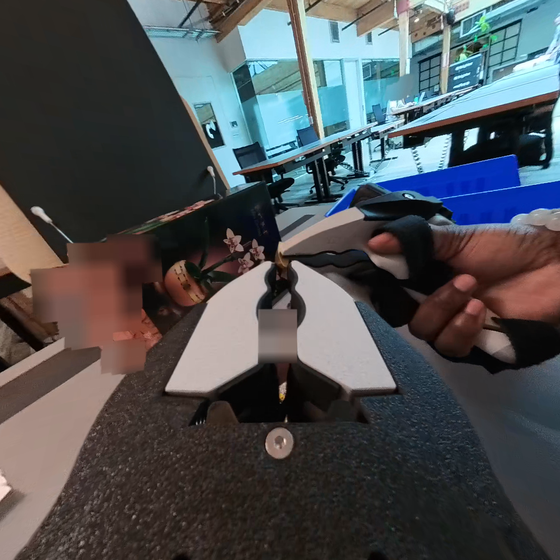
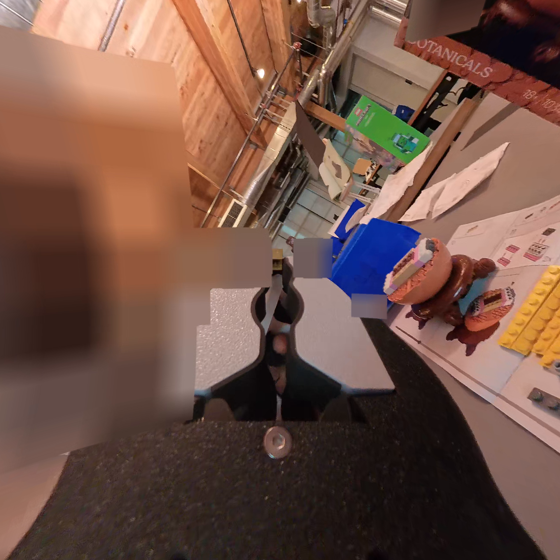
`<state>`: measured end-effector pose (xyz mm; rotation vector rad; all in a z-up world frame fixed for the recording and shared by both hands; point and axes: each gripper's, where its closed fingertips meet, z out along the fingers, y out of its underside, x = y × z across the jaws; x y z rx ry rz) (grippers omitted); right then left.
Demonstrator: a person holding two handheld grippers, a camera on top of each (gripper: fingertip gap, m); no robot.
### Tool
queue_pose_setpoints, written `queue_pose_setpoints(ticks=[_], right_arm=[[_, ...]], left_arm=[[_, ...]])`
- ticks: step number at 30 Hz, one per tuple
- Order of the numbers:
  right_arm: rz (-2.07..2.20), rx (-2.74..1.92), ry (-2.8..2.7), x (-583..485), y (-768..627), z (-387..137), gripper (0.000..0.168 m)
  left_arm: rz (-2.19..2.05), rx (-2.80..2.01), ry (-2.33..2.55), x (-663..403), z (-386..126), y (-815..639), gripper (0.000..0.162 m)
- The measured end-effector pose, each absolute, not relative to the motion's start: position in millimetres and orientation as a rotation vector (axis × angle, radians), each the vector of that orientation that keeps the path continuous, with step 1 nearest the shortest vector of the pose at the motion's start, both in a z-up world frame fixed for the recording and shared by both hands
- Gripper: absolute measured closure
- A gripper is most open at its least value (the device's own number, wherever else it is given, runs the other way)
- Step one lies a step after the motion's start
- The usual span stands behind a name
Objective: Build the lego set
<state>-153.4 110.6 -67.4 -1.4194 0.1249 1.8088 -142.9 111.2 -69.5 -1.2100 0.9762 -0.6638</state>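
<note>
My left gripper (image 1: 280, 268) is shut on a small dark Lego piece (image 1: 278, 280) held between its tips. My right gripper (image 1: 285, 252) comes in from the right in a gloved hand (image 1: 485, 281). It is shut on a small gold piece (image 1: 280, 260) that touches the top of the dark piece. In the right wrist view my right gripper (image 2: 283, 271) is closed with the gold piece (image 2: 277, 260) at its tips. Blur patches hide the left gripper there. A partly built brown and orange Lego pot (image 2: 424, 272) stands on the instruction booklet (image 2: 472, 357).
Yellow bricks (image 2: 539, 309) lie on the booklet at the right. A blue bin (image 2: 372, 257) stands behind the pot and shows in the left wrist view (image 1: 485, 181). A dark set box with flowers (image 1: 230, 242) stands behind the grippers. White bags (image 2: 454, 188) and a green box (image 2: 385, 133) lie farther off. The tips of both grippers are at nearly the same place.
</note>
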Motion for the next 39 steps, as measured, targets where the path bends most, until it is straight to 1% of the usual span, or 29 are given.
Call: queue_pose_setpoints(ticks=[3,5,11,14,18,21,28,39], right_arm=[[1.745,-1.465,0.046,-155,108,-69,0.16],[1.696,-1.495,-0.034,-155,105,-70,0.153],[1.374,-1.688,-0.4,-140,107,-78,0.145],[1.269,-1.774,-0.605,-138,104,-78,0.146],[1.256,-1.806,-0.753,-141,100,-78,0.152],[1.262,-1.833,-0.786,-141,99,-83,0.157],[1.302,-1.925,-0.839,-147,88,-107,0.157],[1.316,-1.993,-0.787,-139,94,-118,0.158]], left_arm=[[-0.775,-1.232,0.961,-145,-72,109,0.156],[-0.857,-1.242,0.93,-147,-71,109,0.156],[-1.02,-1.273,0.958,-154,-80,105,0.156],[-1.005,-1.267,1.054,-152,-89,97,0.156],[-0.999,-1.261,1.127,-151,-97,91,0.156],[-0.997,-1.262,1.146,-151,-100,90,0.156],[-0.996,-1.264,1.209,-148,-111,84,0.156],[-1.099,-1.307,1.197,-146,-118,85,0.156]])
